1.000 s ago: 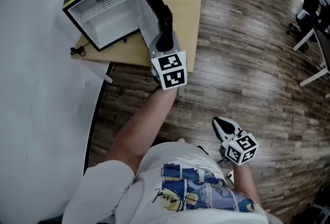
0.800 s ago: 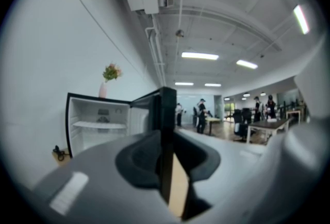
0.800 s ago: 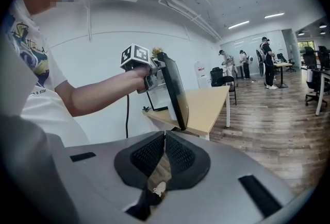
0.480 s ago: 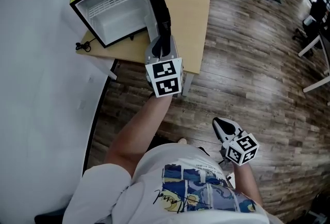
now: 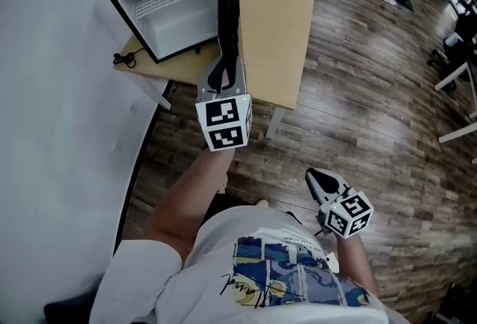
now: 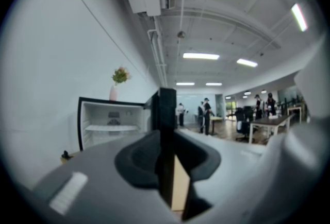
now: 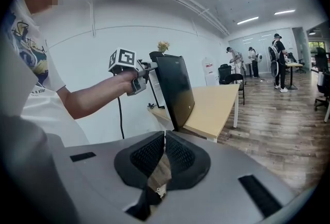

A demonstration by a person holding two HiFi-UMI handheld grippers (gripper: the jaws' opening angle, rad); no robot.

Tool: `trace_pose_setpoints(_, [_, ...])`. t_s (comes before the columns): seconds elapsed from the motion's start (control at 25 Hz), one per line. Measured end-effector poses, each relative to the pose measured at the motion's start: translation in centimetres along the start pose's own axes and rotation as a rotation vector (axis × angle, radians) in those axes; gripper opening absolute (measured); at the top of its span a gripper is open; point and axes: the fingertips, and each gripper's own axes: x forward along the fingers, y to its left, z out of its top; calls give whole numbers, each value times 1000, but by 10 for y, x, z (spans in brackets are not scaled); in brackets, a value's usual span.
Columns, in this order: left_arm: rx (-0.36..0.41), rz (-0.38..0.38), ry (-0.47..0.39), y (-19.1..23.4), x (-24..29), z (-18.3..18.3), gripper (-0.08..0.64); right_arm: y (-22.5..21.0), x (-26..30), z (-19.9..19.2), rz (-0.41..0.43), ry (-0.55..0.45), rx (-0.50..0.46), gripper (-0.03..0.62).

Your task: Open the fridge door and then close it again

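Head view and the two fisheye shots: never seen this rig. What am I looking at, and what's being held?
There is no robot here. A person holds a hand-operated gripper in each hand; the marker cubes are part of the grippers. The head view comes from a camera on the person's head, looking down. Each fisheye picture comes from a camera riding on one gripper, looking along its jaws. A small black fridge stands open on a wooden table, with a pink vase on top. The left gripper is clamped on the free edge of the fridge door. The right gripper hangs by the person's right side, jaws together, holding nothing.
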Motion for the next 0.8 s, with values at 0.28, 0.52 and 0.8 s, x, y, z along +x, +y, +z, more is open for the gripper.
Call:
trace_pose_setpoints(0.28, [14, -3, -7, 32, -13, -1, 92, 5, 17, 7, 23, 19, -17, 17])
trace_pose_setpoints(0.52, [13, -41, -5, 65, -16, -4, 91, 11, 42, 16, 46, 38, -37, 17])
trace_pose_setpoints(0.8, [6, -58, -2, 109, -20, -7, 91, 18, 71, 32, 62, 46, -63, 17])
